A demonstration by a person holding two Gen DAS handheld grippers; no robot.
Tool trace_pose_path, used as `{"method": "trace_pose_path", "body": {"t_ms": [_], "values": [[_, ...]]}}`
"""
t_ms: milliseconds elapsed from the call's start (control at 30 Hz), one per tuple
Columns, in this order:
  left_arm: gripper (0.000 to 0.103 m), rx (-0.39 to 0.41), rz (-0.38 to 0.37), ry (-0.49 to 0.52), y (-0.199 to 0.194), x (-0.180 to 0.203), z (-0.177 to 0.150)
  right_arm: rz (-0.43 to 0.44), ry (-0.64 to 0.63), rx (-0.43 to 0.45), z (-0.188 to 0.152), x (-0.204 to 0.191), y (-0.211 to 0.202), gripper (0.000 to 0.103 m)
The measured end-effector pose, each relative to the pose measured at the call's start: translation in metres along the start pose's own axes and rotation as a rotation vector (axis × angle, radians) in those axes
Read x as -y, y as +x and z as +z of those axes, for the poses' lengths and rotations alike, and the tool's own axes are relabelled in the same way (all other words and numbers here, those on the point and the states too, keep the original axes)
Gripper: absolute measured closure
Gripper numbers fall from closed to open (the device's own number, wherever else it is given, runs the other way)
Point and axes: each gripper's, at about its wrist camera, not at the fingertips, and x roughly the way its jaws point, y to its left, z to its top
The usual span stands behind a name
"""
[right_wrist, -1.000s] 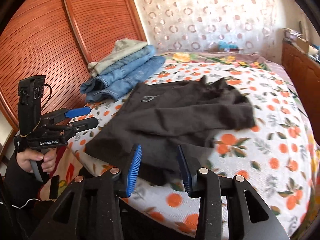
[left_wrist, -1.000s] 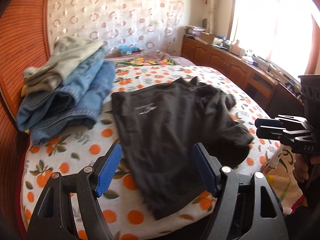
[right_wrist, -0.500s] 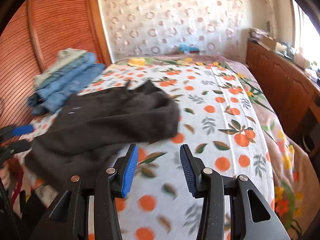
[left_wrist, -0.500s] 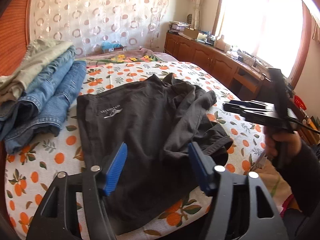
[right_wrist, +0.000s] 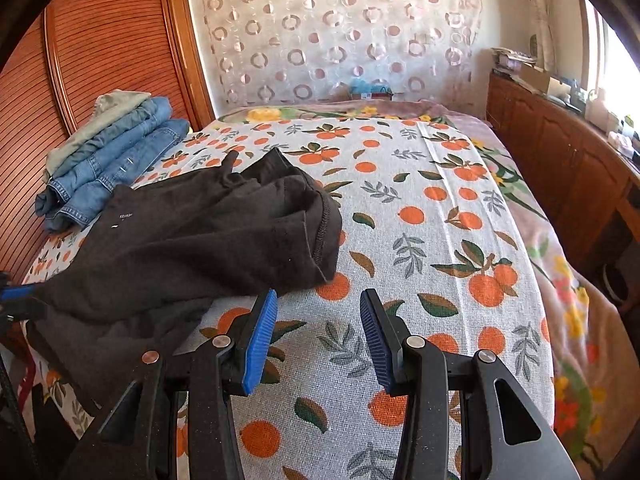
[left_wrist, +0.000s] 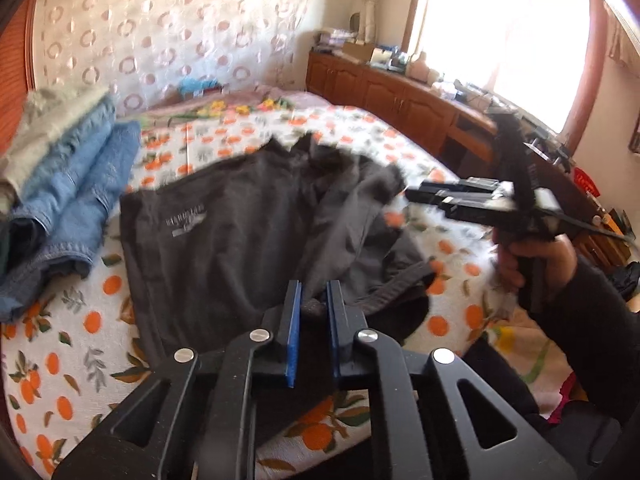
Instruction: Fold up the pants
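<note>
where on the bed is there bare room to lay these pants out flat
Bare sheet runs from the dark pants across to the cabinet-side edge, and beyond them up to the floral blanket. It is crowded by the headboard: the folded jeans stack lies there, with the pants right beside it.

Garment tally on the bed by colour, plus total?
Dark charcoal cotton pants, spread out: 1
Folded blue denim jeans, stacked: 2
Folded pale grey-green garment, atop the jeans: 1
Total: 4
</note>
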Motion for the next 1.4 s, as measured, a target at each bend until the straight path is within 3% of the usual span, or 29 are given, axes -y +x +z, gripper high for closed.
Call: {"method": "trace_pose_path", "body": {"t_ms": [167, 300, 433, 567, 733, 1067, 1400], "values": [[0.091, 0.083, 0.004, -0.026, -0.043, -0.007, 0.008, 0.003, 0.029, -0.001, -0.003, 0.014, 0.003, 0.058], [0.09, 0.083, 0.045, -0.068, -0.063, -0.028, -0.003, -0.004, 0.019, 0.001, -0.003, 0.014, 0.0, 0.058], [0.09, 0.001, 0.094, -0.137, -0.049, -0.053, -0.031, -0.001, 0.016, 0.0, -0.003, 0.014, 0.001, 0.058], [0.09, -0.057, 0.091, -0.191, -0.027, -0.067, -0.054, 0.005, 0.009, -0.004, -0.002, 0.015, 0.002, 0.058], [0.09, -0.056, 0.087, -0.211, -0.018, -0.069, -0.064, 0.022, -0.06, -0.024, 0.0, 0.002, -0.001, 0.058], [0.087, -0.062, 0.093, -0.212, -0.014, -0.07, -0.073, 0.188, -0.167, -0.082, -0.008, -0.048, -0.011, 0.058], [0.081, -0.05, 0.085, -0.232, -0.018, -0.072, -0.076, 0.17, -0.247, -0.131, -0.011, -0.062, 0.004, 0.058]]}}
